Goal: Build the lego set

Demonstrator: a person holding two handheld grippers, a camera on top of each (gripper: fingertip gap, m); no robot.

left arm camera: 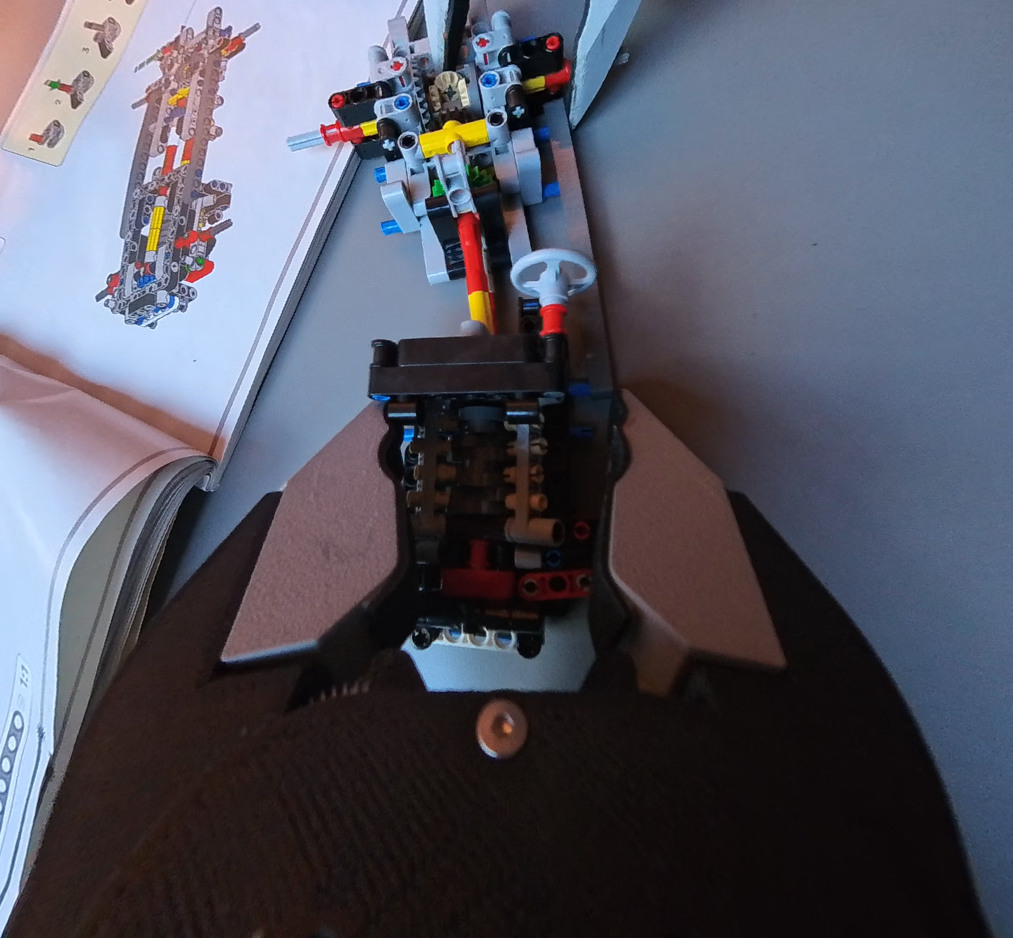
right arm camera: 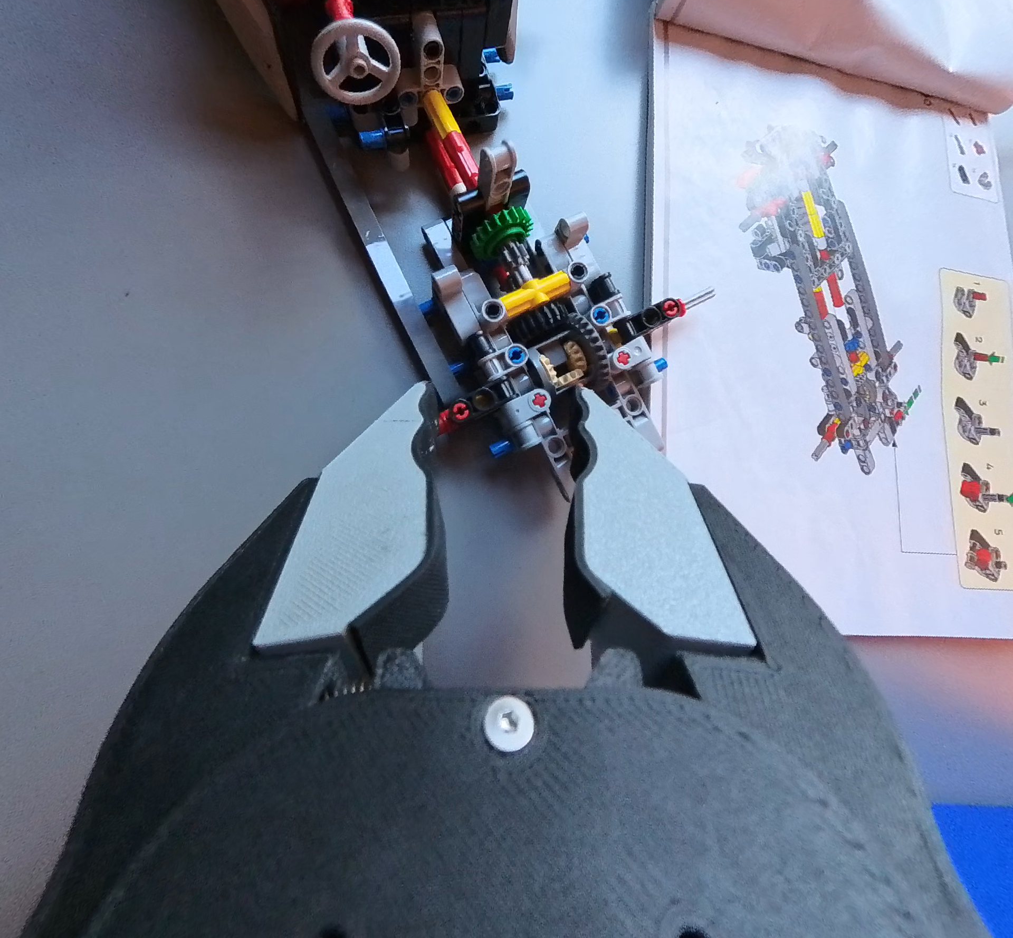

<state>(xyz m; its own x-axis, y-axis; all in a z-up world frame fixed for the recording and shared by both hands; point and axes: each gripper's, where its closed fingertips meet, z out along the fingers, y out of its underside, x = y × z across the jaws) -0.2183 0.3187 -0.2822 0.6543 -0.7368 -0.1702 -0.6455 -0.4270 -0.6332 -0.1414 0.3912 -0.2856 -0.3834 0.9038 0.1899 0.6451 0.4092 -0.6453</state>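
Note:
A long brick-built vehicle chassis of grey, black, yellow and red parts, with a white steering wheel, stretches between my two grippers. My left gripper is shut on its dark blocky end, which fills the space between both pads. My right gripper is shut on the opposite end of the chassis, by the gears. Its left pad touches a red pin end and its right pad touches a grey beam. The right gripper's pale fingers show at the top of the left wrist view.
An open instruction booklet lies beside the chassis and also shows in the right wrist view. A flat dark grey strip lies under the chassis on the grey table. A blue patch shows at the lower right. Left tips to right tips: about 12 centimetres.

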